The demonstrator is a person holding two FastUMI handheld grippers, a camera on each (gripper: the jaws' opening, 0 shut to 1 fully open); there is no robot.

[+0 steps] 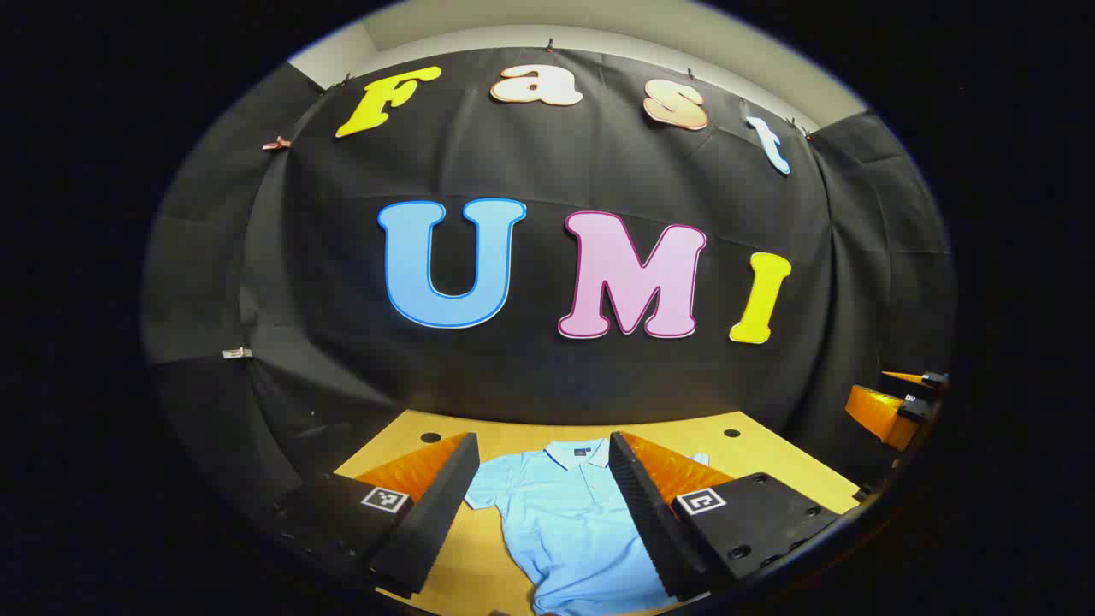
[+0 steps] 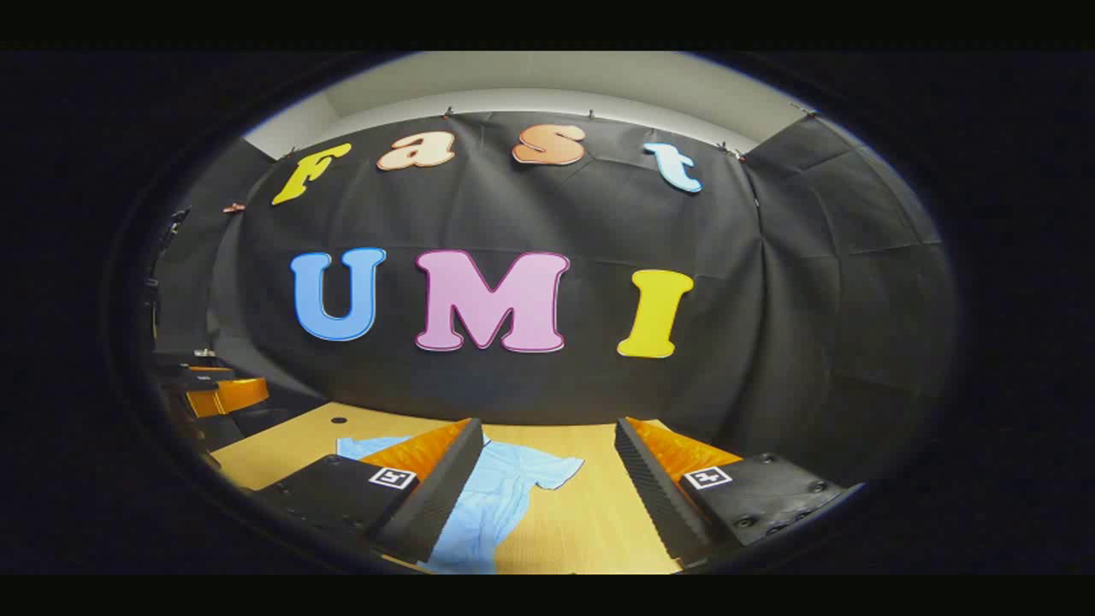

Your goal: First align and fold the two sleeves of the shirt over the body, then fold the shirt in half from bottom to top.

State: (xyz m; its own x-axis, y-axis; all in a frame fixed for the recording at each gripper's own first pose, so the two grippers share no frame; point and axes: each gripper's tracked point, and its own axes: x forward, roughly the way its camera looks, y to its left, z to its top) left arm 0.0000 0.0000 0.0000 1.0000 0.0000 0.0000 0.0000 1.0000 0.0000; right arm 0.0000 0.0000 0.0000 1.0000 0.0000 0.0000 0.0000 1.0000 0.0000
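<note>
Between the spread fingers of the left hand-held gripper [image 1: 541, 513]: light blue shirt [image 1: 565, 530], flat on the counter [image 1: 770, 453], collar far. Right hand-held gripper [image 2: 547, 500]: fingers apart, empty, right sleeve [image 2: 547, 469] just ahead. Sleeves unfolded; every fold remains.

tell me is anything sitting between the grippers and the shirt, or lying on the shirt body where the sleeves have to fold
Nothing visible does. The light blue shirt lies flat on the wooden table, bare around it. The left gripper and the right gripper are both open above it, with only air between.
</note>
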